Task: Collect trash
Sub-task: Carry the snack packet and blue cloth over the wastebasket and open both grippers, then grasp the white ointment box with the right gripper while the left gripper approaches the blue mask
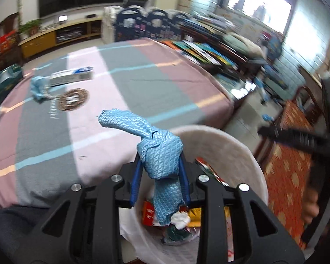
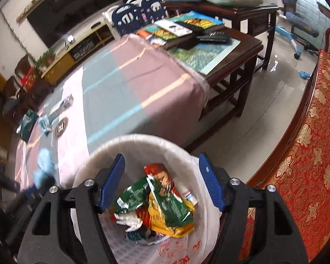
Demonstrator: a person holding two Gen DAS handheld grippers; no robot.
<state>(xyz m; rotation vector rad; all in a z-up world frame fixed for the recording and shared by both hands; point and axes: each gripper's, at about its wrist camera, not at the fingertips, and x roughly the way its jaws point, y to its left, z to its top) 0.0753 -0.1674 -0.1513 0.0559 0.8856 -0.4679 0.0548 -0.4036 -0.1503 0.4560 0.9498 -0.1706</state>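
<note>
Left wrist view first: your left gripper (image 1: 160, 177) is squeezing a knotted blue wrapper (image 1: 159, 154) between its two blue pads. One end of the wrapper sticks up and the other end hangs down. You are holding it over the white trash bin (image 1: 237, 147), which has a white bag inside. Snack packs and a white crumpled bit already lie in the bin. Behind it is the table (image 1: 129, 72) with a striped pink, grey and purple cloth. Far off on the cloth you can see another blue crumpled scrap (image 1: 38, 88), a white and blue box (image 1: 71, 77) just behind it, and a round brown coaster (image 1: 73, 99) beside them. On the right edge, blurred, is your other gripper with a hand on it.

Right wrist view next: your right gripper (image 2: 162, 183) is wide apart and holds nothing. It hangs over the trash bin (image 2: 129, 140). Below its pads lie a green snack pack (image 2: 171, 206), a red one and a yellow one, all inside the bin. At the left edge, blurred, you can make out the blue wrapper (image 2: 45, 165) in your left gripper.
</note>
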